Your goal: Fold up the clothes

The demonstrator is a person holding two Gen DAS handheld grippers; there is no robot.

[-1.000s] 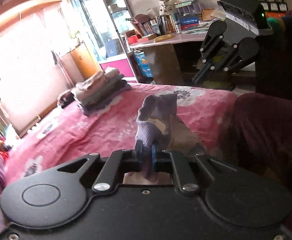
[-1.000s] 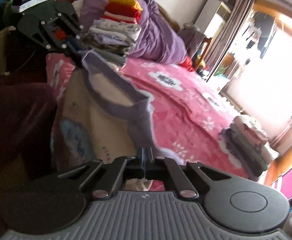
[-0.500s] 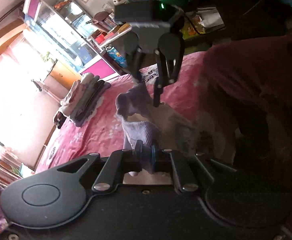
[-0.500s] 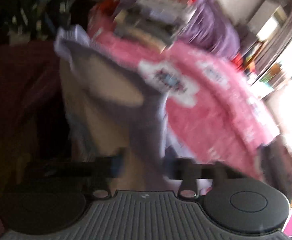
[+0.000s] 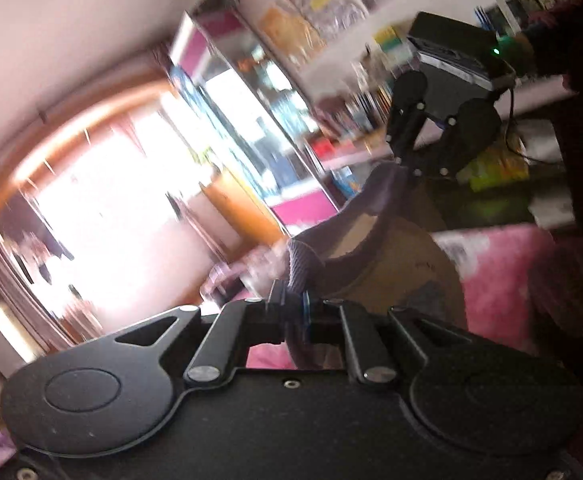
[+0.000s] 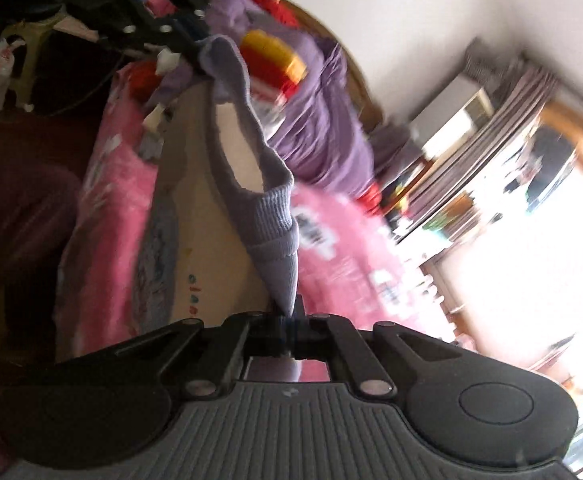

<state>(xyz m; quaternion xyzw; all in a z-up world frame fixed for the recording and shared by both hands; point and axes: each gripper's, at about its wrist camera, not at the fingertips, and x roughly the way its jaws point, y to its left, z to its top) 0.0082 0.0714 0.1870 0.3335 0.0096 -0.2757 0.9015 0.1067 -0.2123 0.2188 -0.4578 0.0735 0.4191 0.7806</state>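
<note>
Since the earlier frame, we had lifted the garment higher above the pink bed.
Both left tongs and right tongs were clamped on its purple collar at frame centre; folding remained unfinished.

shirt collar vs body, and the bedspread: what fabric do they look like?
Shirt collar: purple rib knit, matte; fine vertical ribs show near the right gripper. Shirt body: beige smooth knit, likely cotton jersey; no visible weave, small print. Bedspread: pink, fuzzy-looking, possibly fleece or plush; blur leaves it open.
</note>
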